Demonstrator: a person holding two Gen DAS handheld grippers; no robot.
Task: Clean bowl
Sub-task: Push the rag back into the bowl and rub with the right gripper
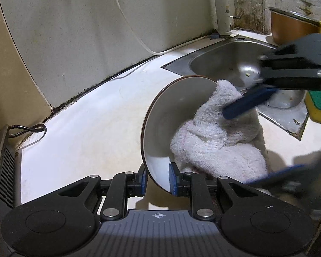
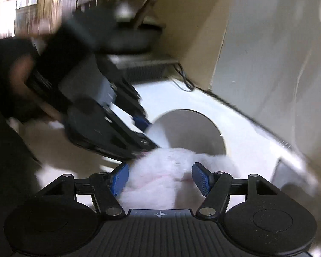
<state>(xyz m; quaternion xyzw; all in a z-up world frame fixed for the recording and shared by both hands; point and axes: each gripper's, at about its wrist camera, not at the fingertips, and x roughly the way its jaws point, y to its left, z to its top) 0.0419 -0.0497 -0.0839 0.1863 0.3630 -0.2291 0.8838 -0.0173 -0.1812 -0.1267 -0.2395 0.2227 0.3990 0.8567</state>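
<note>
You are pinching the bowl (image 1: 173, 115) rim with the left gripper (image 1: 158, 181); right gripper (image 2: 160, 180) gaping around the cloth (image 1: 216, 139), seemingly loose, so it may be slipping out.

The left wrist camera sits just behind the left tongs (image 1: 157, 181), looking down and forward along the desk (image 1: 85, 128) toward the sink (image 1: 220, 62) and back wall, very near the bowl (image 1: 173, 115). The right wrist camera, blurred, sits behind the right tongs (image 2: 160, 178), facing the opposite way across the desk. Both views share the bowl, the cloth (image 1: 216, 137) and each other's tongs.
</note>
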